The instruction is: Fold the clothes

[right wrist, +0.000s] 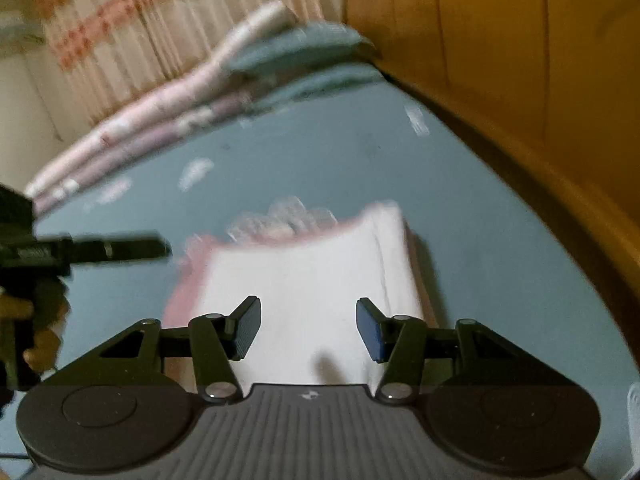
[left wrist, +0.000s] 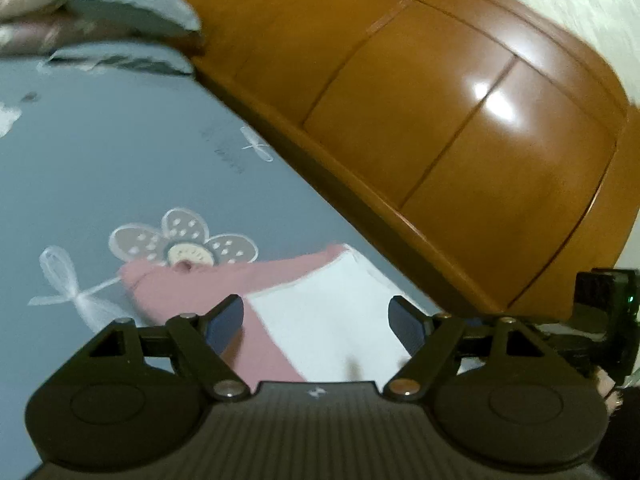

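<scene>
Folded pink-and-white garment [left wrist: 312,316] lies flat on the bed sheet [left wrist: 100,168], blue-grey with flower print, close to the wooden headboard [left wrist: 440,120]. White panel faces up, pink layer sticks out on the left and far edges. Left hand-held gripper [left wrist: 316,320] hovers over the garment's near edge, jaws spread wide, nothing held. Right hand-held gripper [right wrist: 308,326] is likewise spread wide and empty, above the white panel of the garment [right wrist: 312,280]; can't tell if either touches the cloth. Right wrist view is motion-blurred. The left tool shows at that view's left edge. Stacked pillows and folded bedding [right wrist: 208,92] sit at the far end of the bed, curtain [right wrist: 140,28] behind.
</scene>
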`<state>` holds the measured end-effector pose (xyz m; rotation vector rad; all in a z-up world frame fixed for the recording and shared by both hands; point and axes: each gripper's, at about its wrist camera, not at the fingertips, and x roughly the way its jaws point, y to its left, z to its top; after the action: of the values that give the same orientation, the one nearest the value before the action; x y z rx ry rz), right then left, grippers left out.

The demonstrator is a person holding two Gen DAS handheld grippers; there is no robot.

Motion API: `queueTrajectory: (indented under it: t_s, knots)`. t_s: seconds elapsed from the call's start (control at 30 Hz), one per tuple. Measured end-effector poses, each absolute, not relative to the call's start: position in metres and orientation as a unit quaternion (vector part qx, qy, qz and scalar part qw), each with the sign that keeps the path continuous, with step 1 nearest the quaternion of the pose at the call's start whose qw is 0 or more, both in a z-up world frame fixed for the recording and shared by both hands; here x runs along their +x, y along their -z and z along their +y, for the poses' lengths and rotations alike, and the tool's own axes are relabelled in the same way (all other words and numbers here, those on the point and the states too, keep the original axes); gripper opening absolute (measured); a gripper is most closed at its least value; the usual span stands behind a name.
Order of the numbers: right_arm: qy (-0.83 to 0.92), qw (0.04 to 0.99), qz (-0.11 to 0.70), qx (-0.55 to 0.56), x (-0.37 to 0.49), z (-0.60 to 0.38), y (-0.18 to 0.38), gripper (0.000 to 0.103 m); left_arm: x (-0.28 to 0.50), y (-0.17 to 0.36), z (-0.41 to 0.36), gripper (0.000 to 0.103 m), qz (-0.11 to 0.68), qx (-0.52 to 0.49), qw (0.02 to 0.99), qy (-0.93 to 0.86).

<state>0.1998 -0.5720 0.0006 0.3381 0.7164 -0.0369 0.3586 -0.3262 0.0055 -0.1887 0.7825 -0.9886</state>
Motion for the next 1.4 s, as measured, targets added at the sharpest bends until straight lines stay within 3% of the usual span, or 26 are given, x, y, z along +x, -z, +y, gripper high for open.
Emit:
queueTrajectory:
  t_s: [0.1, 0.23, 0.4, 0.73, 0.8, 0.87, 0.9, 1.23, 1.3, 1.33, 1.4]
  knots:
    - [0.022, 0.914, 0.360, 0.185, 0.198, -0.580, 0.024, 0.048, 0.359, 0.014, -0.346, 0.079, 0.372, -0.053, 0.807, 0.456]
    - [0.030, 0.912, 0.361, 0.194, 0.193, -0.580, 0.024, 0.048, 0.364, 0.010, -0.354, 0.079, 0.393, -0.018, 0.800, 0.454]
    - [0.040, 0.924, 0.336, 0.178, 0.170, -0.567, 0.005, 0.054, 0.369, -0.009, -0.352, 0.079, 0.397, -0.058, 0.789, 0.465]
    - [0.045, 0.931, 0.304, 0.196, 0.121, -0.540, -0.008, 0.058, 0.425, 0.002, -0.368, 0.078, 0.437, -0.045, 0.796, 0.417]
    - [0.045, 0.931, 0.295, 0.210, 0.107, -0.539, -0.009, 0.059, 0.438, 0.003, -0.369, 0.073, 0.449, -0.046, 0.795, 0.405]
    - [0.049, 0.931, 0.288, 0.218, 0.096, -0.538, -0.009, 0.059, 0.451, 0.005, -0.370, 0.044, 0.461, -0.047, 0.794, 0.393]
    - [0.049, 0.931, 0.286, 0.222, 0.093, -0.539, -0.009, 0.059, 0.458, 0.006, -0.371, 0.041, 0.467, -0.047, 0.794, 0.387]
    - [0.059, 0.922, 0.292, 0.246, 0.076, -0.544, 0.006, 0.060, 0.475, 0.044, -0.397, 0.039, 0.501, 0.029, 0.762, 0.410]
    - [0.060, 0.921, 0.296, 0.247, 0.075, -0.543, 0.009, 0.060, 0.476, 0.042, -0.398, 0.027, 0.500, 0.030, 0.760, 0.413]
    - [0.060, 0.920, 0.297, 0.247, 0.075, -0.543, 0.010, 0.060, 0.477, 0.042, -0.398, 0.016, 0.500, 0.031, 0.760, 0.414]
    - [0.056, 0.919, 0.299, 0.250, 0.075, -0.541, 0.012, 0.060, 0.477, 0.036, -0.398, 0.011, 0.482, 0.036, 0.773, 0.411]
